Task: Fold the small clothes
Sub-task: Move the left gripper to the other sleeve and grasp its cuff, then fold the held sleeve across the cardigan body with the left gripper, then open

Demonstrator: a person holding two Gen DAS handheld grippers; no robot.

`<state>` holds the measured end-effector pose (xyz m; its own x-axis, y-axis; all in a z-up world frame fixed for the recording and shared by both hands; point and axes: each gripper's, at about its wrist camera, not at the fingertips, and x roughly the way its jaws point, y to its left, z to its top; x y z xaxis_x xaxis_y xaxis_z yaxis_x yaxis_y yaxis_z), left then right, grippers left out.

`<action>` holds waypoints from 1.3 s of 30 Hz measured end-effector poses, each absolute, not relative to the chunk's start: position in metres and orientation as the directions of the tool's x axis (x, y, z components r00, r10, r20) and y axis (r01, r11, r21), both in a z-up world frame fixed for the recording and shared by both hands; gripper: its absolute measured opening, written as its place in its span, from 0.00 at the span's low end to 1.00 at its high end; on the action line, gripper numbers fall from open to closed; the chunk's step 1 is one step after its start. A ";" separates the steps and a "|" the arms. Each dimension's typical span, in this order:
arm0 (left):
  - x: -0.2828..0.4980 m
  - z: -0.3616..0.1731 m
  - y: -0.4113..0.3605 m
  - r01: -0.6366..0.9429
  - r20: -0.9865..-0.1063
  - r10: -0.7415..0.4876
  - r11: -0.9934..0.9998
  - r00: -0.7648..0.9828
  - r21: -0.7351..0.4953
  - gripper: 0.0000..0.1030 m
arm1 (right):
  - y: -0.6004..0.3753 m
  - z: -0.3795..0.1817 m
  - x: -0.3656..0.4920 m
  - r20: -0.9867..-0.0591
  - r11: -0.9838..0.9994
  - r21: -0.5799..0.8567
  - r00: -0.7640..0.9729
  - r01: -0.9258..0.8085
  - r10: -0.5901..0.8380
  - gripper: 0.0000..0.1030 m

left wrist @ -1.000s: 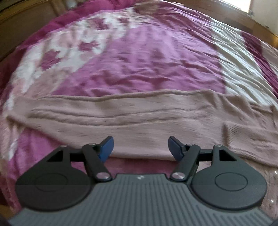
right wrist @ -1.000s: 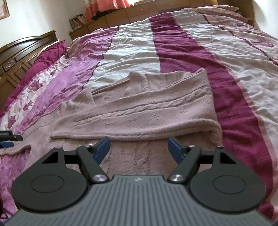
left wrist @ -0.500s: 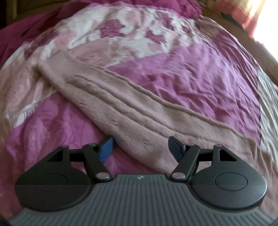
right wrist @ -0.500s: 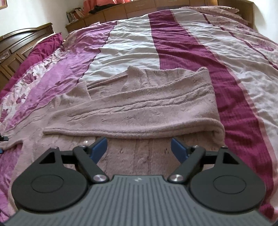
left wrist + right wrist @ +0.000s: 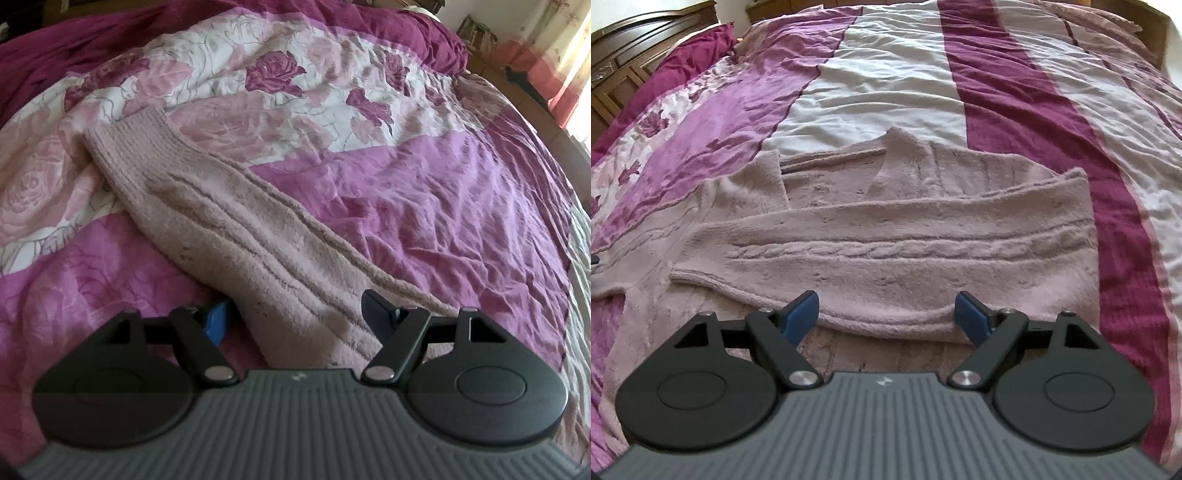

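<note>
Nearest the onlooker, the left tongs (image 5: 299, 314) hovered over the bed with their jaws opening, blue pads (image 5: 217, 320) set either side of a pink knitted sleeve (image 5: 236, 229) without pressing on it. The sleeve ran away from the tongs on a slant across the bedspread (image 5: 443, 206), ending in a ribbed cuff (image 5: 133, 147) that lay on the rose-printed band of the cover.

The right tongs (image 5: 888, 317) stood wide apart and held nothing, poised just above the near edge of the pink cable-knit sweater (image 5: 886, 258). The sweater lay spread flat on the striped bedspread (image 5: 1015, 92), its other sleeve (image 5: 879, 251) folded across the body, a plaited cable running along it from side to side. Beyond the fold, the collar (image 5: 897, 147) rose in a small peak against a white stripe of the cover. Farther off, plum and white stripes ran to the far end of the bed, where a dark wooden headboard (image 5: 635, 55) stood at the upper left.
</note>
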<state>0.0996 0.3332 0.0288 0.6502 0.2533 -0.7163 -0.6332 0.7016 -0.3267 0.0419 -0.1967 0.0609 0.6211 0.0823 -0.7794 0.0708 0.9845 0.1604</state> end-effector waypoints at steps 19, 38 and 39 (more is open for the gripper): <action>0.075 0.087 0.299 -0.449 -0.518 0.246 0.836 0.819 -0.314 0.14 | -0.202 0.067 -0.031 -0.708 0.967 0.227 0.701 0.112 0.085 0.83; 0.083 0.138 0.149 -0.171 -0.482 0.036 0.956 0.876 -0.240 0.13 | -0.243 0.061 -0.059 -0.717 0.915 0.344 0.688 0.210 0.112 0.83; 0.084 0.140 0.140 -0.158 -0.481 0.025 0.958 0.876 -0.237 0.13 | -0.243 0.061 -0.059 -0.716 0.914 0.347 0.689 0.211 0.113 0.83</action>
